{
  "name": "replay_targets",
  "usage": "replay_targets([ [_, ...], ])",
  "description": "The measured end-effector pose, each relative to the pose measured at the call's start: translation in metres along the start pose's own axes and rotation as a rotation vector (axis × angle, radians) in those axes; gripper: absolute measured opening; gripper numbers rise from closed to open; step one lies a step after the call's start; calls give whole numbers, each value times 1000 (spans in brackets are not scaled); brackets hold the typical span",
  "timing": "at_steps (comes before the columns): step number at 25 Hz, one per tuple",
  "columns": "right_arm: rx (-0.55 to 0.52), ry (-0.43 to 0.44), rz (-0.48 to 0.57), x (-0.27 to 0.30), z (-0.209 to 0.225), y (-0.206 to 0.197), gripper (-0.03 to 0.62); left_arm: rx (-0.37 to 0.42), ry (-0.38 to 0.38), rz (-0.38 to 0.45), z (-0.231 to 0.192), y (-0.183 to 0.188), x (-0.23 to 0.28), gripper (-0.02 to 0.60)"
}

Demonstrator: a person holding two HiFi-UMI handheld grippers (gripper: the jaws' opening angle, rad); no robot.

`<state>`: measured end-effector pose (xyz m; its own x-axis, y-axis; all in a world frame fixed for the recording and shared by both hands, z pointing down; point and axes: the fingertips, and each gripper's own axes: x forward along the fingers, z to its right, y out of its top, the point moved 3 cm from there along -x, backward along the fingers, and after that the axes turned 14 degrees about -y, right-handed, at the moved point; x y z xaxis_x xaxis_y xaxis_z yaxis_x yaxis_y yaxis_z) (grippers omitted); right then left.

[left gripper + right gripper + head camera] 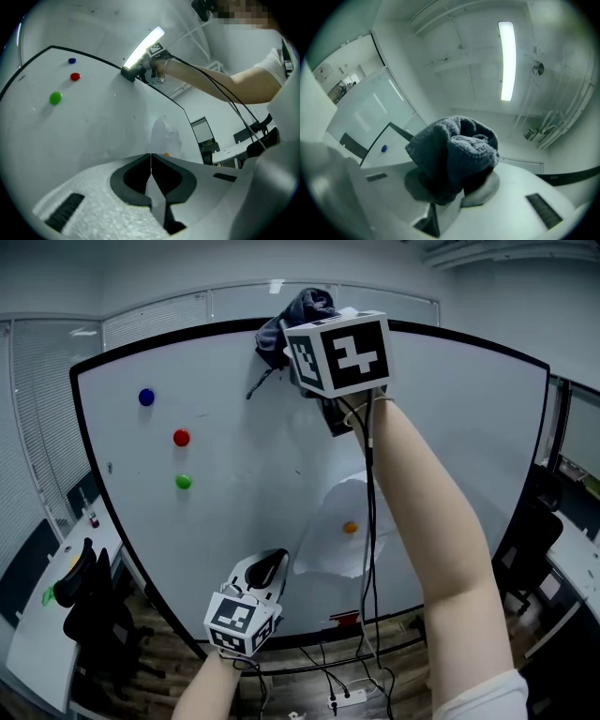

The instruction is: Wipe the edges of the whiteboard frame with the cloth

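Observation:
A large whiteboard [234, 456] with a black frame [178, 332] fills the head view. My right gripper [305, 320] is raised to the top edge of the frame, shut on a dark grey knitted cloth [298, 313] [452, 157] that bunches over the frame there. In the left gripper view the same gripper and cloth [133, 72] sit on the frame's top edge. My left gripper [265, 570] [150, 161] hangs low in front of the board's lower part, shut with nothing in it.
Blue [146, 397], red [181, 438], green [183, 482] and orange [350, 528] magnets stick to the board. A thin sheet [342, 535] hangs under the orange one. Office chairs [94, 615] and a desk [56, 615] stand at lower left; cables [337, 681] lie below the board.

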<state>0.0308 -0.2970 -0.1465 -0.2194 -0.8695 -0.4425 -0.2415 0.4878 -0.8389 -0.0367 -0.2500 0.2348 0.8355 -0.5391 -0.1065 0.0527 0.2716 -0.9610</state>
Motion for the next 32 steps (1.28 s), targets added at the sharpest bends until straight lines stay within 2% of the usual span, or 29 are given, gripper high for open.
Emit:
replay_targets([
  [4, -14, 22, 17, -6, 32, -9, 69, -4, -18, 12, 22, 6, 44, 20],
  [9, -33, 31, 37, -14, 80, -18, 69, -16, 21, 52, 42, 25, 91, 20],
  [13, -29, 30, 38, -21, 121, -27, 69, 22, 67, 29, 65, 28, 125, 20],
  [18, -45, 35, 25, -29, 181, -39, 69, 30, 57, -4, 104, 27, 180, 20],
  [24, -44, 30, 24, -45, 249, -63, 69, 4, 44, 2, 145, 25, 243, 20],
  [32, -47, -38, -2, -62, 356, -88, 69, -21, -32, 11, 186, 24, 324, 20],
])
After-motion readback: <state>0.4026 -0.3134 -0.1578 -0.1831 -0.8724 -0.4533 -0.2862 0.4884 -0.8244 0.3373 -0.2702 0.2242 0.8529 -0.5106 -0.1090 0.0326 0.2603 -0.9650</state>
